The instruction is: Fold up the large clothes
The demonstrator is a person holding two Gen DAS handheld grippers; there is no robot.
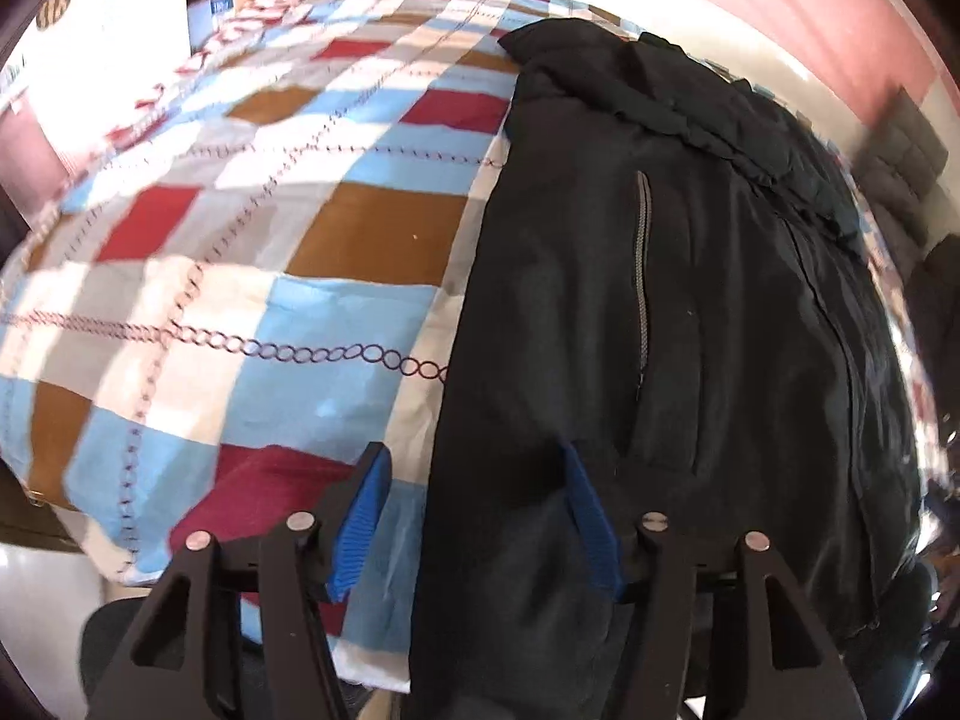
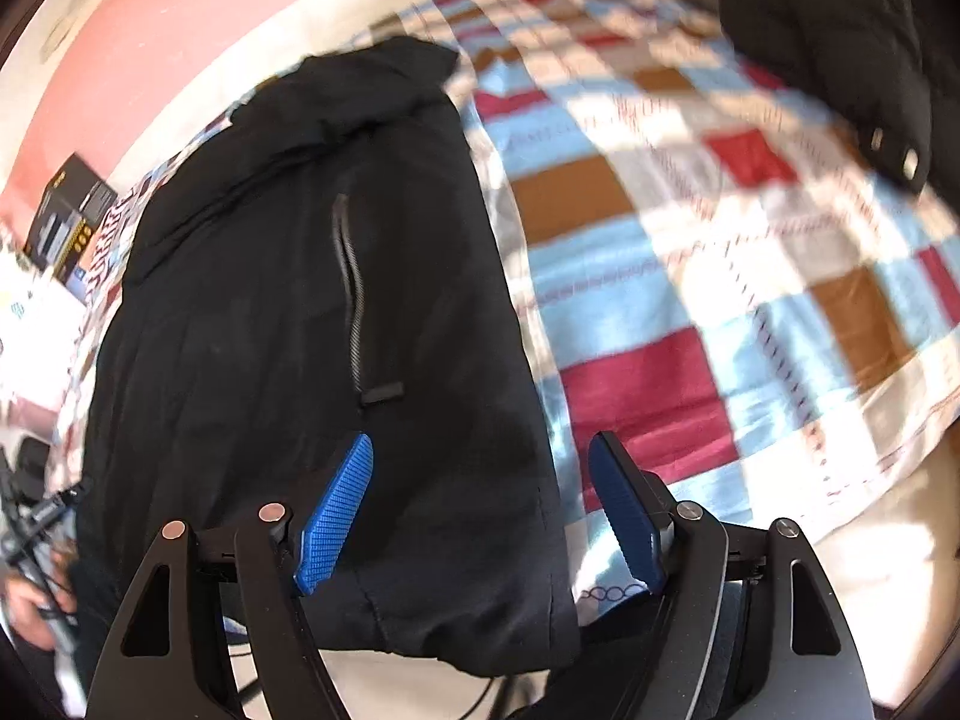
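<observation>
The left gripper [image 1: 474, 480] hangs with its blue-padded fingers [image 1: 360, 522] spread wide, nothing between them but air; the left edge of the black jacket [image 1: 630, 312] runs between the two pads, one pad over the checked bedcover [image 1: 210, 300] and the other over the jacket's dark cloth. The right gripper [image 2: 480, 480] is likewise spread apart and grips nothing, its left pad [image 2: 336, 516] over the jacket [image 2: 300, 300] and its right pad over the bedcover [image 2: 720, 276], so the jacket's right edge passes between them. The jacket lies lengthwise on the bedcover as a long dark bundle, its near hem drooping past the bedcover's front edge toward both grippers, its far end bunched up near the back. A grey pocket zip [image 1: 643, 276] runs along the jacket's front, and in the right wrist view the same kind of zip [image 2: 354, 288] ends in a small black pull tab. Beyond the jacket's right side, at the bedcover's far corner, lies another dark quilted garment [image 2: 840, 48] with two metal snaps. Beyond the jacket's left side stands a black cardboard box [image 2: 69, 216] with yellow markings; its lettering is too blurred to read. A pink wall [image 1: 780, 6] rises behind the jacket's far end.
</observation>
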